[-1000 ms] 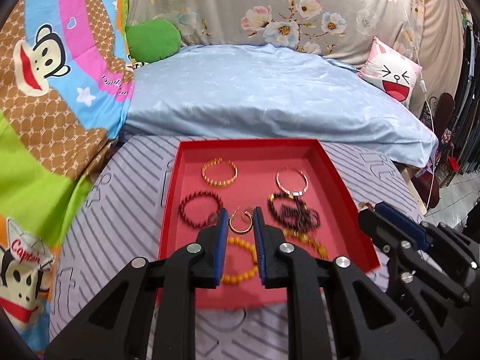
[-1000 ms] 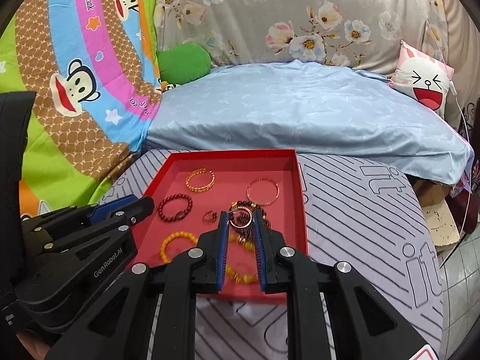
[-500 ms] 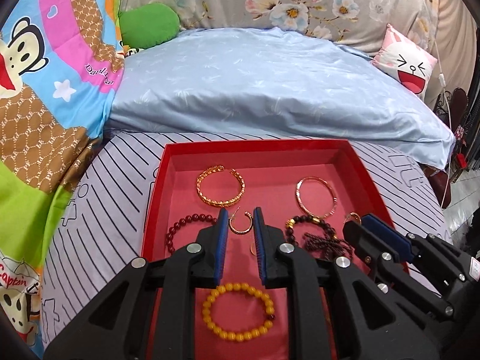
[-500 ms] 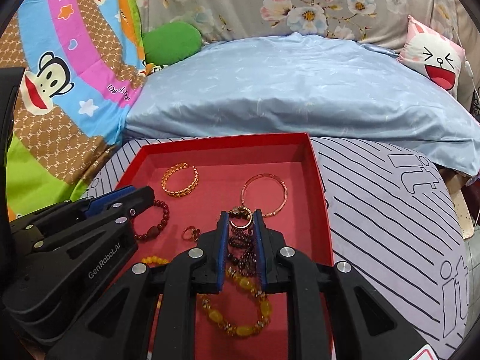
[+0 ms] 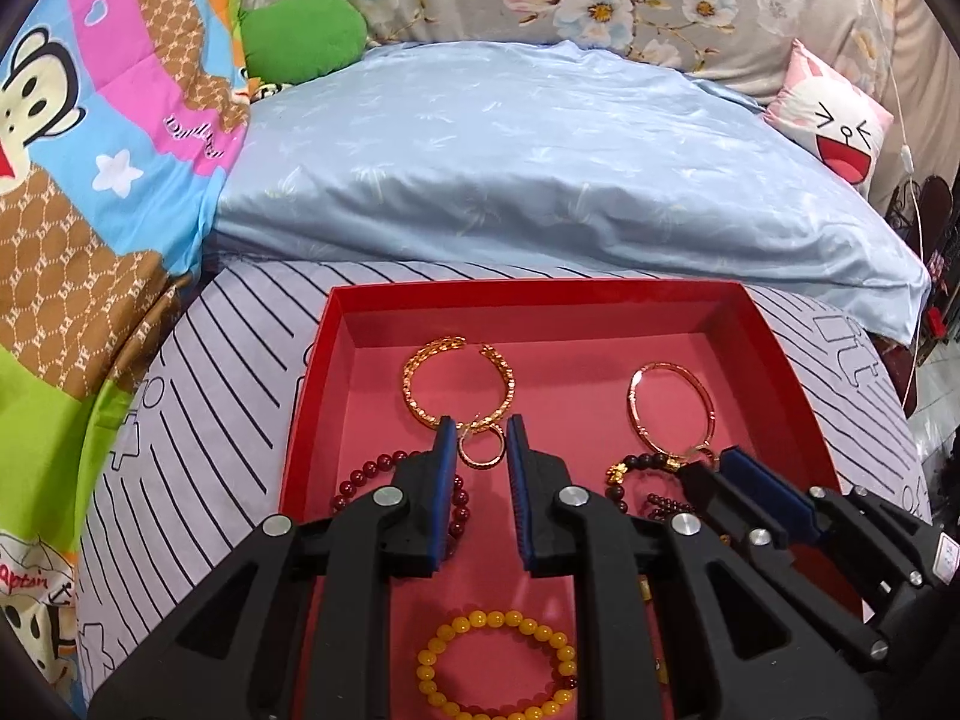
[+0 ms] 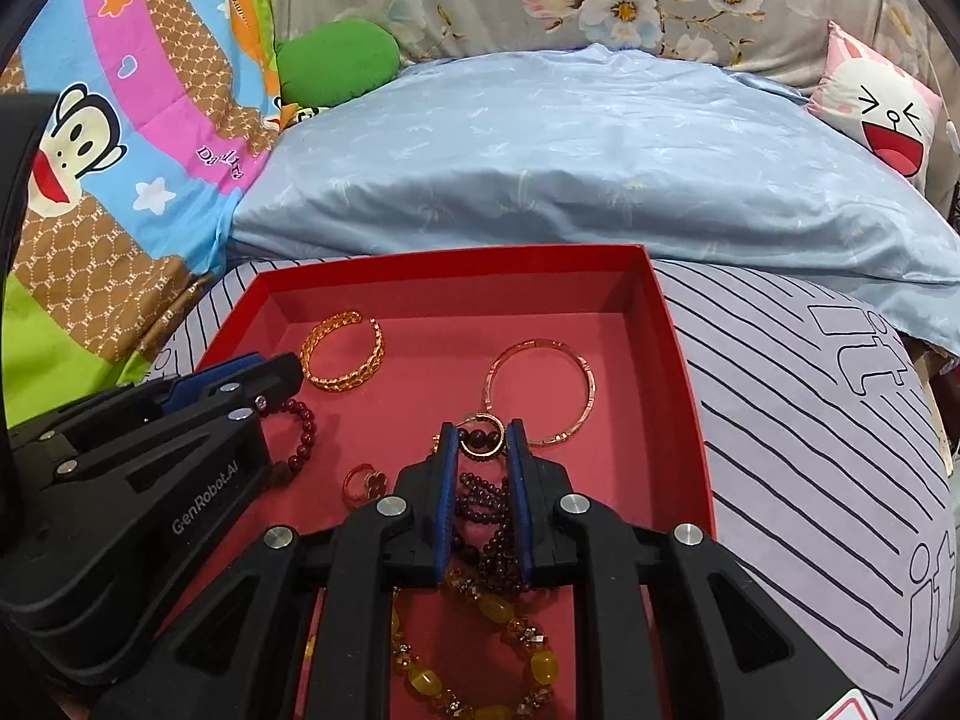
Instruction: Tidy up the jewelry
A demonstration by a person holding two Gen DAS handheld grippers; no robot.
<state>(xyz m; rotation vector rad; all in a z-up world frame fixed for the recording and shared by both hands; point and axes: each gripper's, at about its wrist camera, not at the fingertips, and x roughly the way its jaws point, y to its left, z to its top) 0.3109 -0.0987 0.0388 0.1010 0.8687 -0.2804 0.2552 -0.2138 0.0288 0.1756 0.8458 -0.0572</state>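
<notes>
A red tray [image 5: 312,396] on a striped table holds jewelry: a gold chain cuff [image 5: 420,402], a rose-gold bangle [image 5: 636,414], a dark red bead bracelet [image 5: 366,474], a yellow bead bracelet [image 5: 432,654]. My left gripper [image 5: 478,429] hangs low over the tray's middle, shut on a small gold hoop earring [image 5: 480,466]. My right gripper [image 6: 480,429] is beside it on the right, shut on a second gold hoop [image 6: 480,455], above a heap of dark purple beads [image 6: 486,510] and an amber bead strand [image 6: 492,606]. A small ring [image 6: 360,480] lies left of its fingers.
The tray [image 6: 684,372] sits on a round table with a grey striped cloth [image 6: 810,450]. Behind it lies a bed with a light blue sheet [image 6: 570,150], a green cushion [image 6: 342,60] and a white cartoon pillow [image 6: 882,108]. A colourful monkey blanket [image 5: 90,180] hangs at the left.
Both grippers have moved forward and down over the tray, which now looks larger. Each hoop has stayed between its fingertips.
</notes>
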